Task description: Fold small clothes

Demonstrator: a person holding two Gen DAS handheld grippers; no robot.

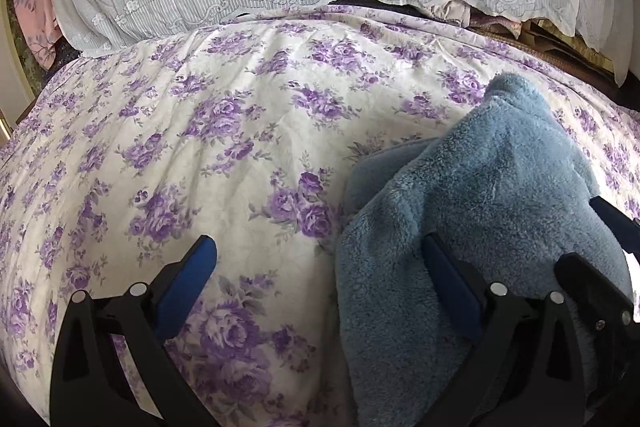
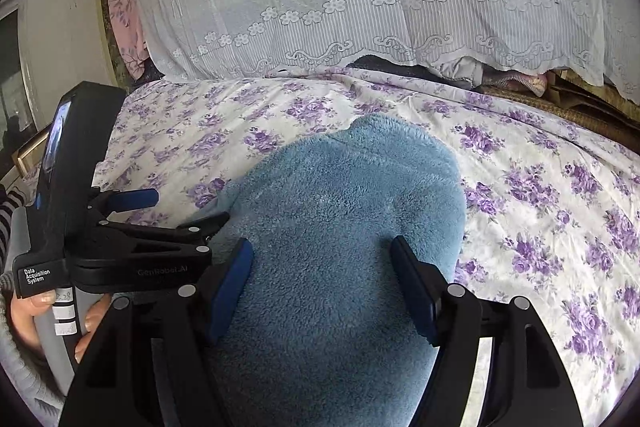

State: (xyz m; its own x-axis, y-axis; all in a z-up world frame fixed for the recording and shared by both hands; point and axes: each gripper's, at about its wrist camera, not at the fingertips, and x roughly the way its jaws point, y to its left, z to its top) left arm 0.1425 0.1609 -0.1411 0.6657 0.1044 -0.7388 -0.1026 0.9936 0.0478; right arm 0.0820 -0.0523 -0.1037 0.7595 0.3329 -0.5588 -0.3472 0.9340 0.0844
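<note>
A fluffy blue garment (image 1: 480, 211) lies bunched on the floral bedspread (image 1: 240, 131). My left gripper (image 1: 320, 251) is open, straddling the garment's left edge: its left finger is over the bedspread, its right finger rests on the fleece. In the right wrist view the garment (image 2: 344, 211) fills the middle. My right gripper (image 2: 322, 255) is open, with both fingers pressed on the fleece and cloth bulging between them. The left gripper (image 2: 184, 211) shows at the left, open, beside the garment's left edge. The right gripper's fingers show at the far right of the left wrist view (image 1: 600, 227).
A white lace cover (image 2: 360, 7) drapes over a pile at the far edge of the bed. Dark and brownish folded items (image 2: 540, 87) peek out under its hem. A pink floral cloth (image 2: 124, 7) hangs at the back left by a wall.
</note>
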